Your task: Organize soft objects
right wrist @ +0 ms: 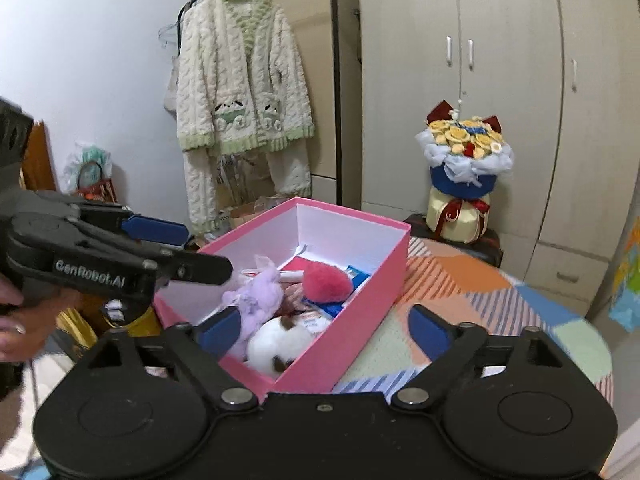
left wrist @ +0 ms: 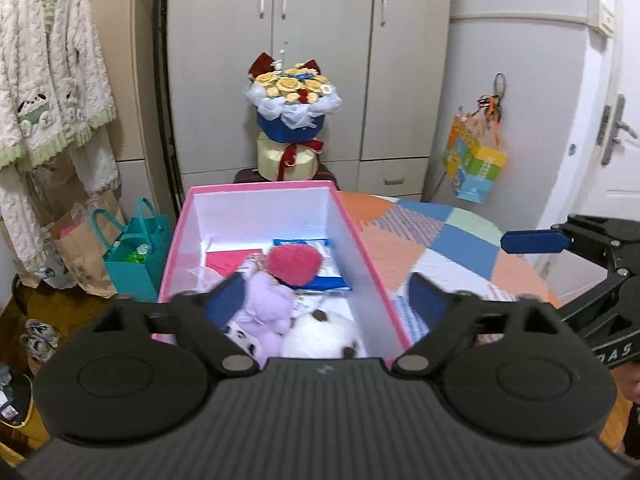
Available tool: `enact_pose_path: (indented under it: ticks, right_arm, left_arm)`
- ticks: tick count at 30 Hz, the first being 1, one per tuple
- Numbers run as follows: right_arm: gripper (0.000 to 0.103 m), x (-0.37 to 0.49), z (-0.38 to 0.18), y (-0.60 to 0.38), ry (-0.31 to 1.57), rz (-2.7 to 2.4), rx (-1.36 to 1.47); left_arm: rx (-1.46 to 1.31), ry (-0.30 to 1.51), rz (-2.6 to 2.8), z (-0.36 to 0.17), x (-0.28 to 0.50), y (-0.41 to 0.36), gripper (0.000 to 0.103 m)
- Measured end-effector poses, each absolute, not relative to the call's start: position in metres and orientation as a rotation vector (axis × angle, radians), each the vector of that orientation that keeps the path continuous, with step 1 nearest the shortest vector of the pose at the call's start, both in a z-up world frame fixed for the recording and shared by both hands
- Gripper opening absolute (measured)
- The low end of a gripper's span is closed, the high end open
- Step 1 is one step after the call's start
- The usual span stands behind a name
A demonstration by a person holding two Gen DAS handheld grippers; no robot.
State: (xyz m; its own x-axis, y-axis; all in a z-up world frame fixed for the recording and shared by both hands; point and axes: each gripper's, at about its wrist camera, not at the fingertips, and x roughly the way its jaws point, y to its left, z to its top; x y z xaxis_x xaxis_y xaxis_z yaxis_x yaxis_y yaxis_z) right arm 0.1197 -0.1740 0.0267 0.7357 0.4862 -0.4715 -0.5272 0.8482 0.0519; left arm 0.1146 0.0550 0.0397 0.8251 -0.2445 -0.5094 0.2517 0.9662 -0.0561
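Left gripper (left wrist: 324,300): jaws wide apart, holding nothing, above the near end of the pink box (left wrist: 362,240).
Right gripper (right wrist: 326,326): spread wide, empty, beside the box on the patchwork worktop (right wrist: 480,280).
Soft toys: purple plush (left wrist: 266,308), white plush (left wrist: 320,334), pink pompom (left wrist: 294,264) inside the box.
Hidden: white plush partly cut off by the gripper body.

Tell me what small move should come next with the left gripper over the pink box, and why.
Probably lift the left gripper up and back from the pink box. It is open and empty, and the purple plush, white plush and pink pompom already lie inside. The right gripper is open too.
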Motion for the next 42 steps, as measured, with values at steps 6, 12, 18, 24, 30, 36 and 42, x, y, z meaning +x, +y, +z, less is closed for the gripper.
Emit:
enact_pose_path:
  ticks: [6,12,18,24,30,36,42]
  right_arm:
    - [0.103,0.101,0.030,-0.196,0.530,0.346,-0.020]
    - [0.103,0.080,0.023,-0.218,0.557,0.201,0.063]
    - [0.103,0.054,0.017,-0.224,0.517,0.208,0.102]
    - [0.103,0.037,0.010,-0.220,0.481,0.110,0.041]
    - [0.103,0.025,0.004,-0.219,0.476,0.077,0.042]
    - [0.103,0.016,0.013,-0.212,0.447,0.118,0.020]
    - [0.103,0.018,0.020,-0.209,0.473,0.071,-0.013]
  left_arm:
    - [0.057,0.534,-0.201,0.048,0.091,0.045,0.102]
    - [0.031,0.517,-0.229,0.050,0.064,0.040,0.103]
    - [0.006,0.497,-0.200,0.033,0.054,0.032,0.103]
    - [0.003,0.443,-0.150,0.015,0.046,0.028,0.103]
    - [0.017,0.415,-0.147,0.007,0.043,0.023,0.103]
    - [0.040,0.450,-0.122,0.007,0.052,0.019,0.103]
    - [0.053,0.451,-0.113,0.012,0.049,0.020,0.103]
